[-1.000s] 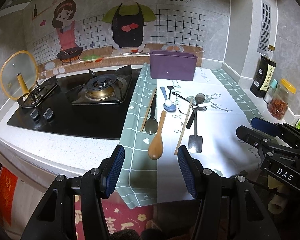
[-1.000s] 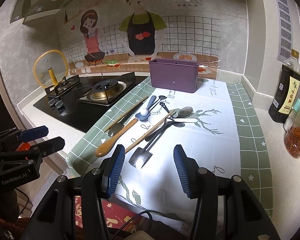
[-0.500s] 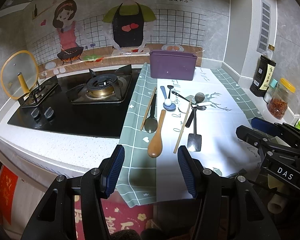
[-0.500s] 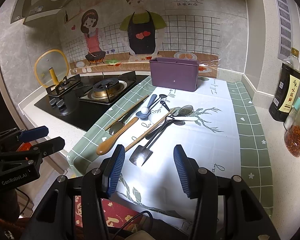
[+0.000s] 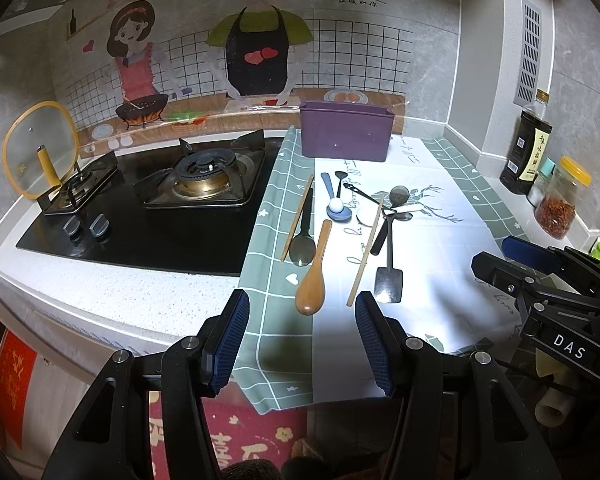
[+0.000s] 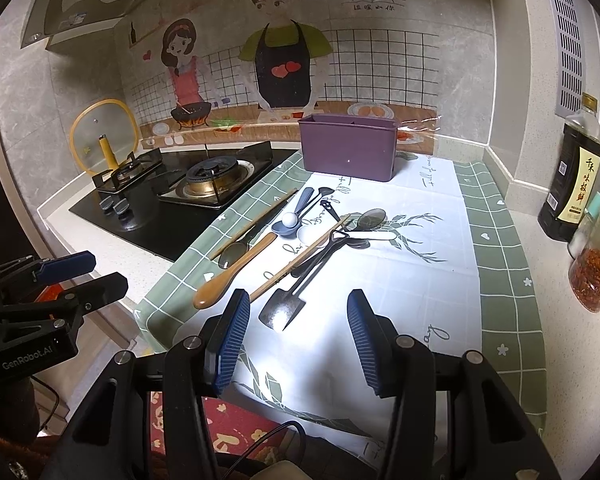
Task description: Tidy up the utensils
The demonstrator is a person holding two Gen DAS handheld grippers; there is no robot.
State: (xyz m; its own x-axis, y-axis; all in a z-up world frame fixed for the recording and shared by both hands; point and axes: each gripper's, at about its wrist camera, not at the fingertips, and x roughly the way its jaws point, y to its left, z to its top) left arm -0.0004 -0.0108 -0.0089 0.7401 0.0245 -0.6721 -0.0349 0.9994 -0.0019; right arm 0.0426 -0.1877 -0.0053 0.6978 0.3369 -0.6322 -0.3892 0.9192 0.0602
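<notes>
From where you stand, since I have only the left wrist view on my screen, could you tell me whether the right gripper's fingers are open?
Observer: Yes. In the right wrist view the right gripper has its fingers wide apart with nothing between them.
Operator: Thank you. What lies nearest ahead of it?
Observer: The black spatula. Its blade rests on the cloth just ahead of the gap, nearer the finger on the left of the picture.
Operator: Can you see into the purple box?
Observer: Only its rim. The purple box seems to have a divider across its top, and nothing sticks out.
</notes>
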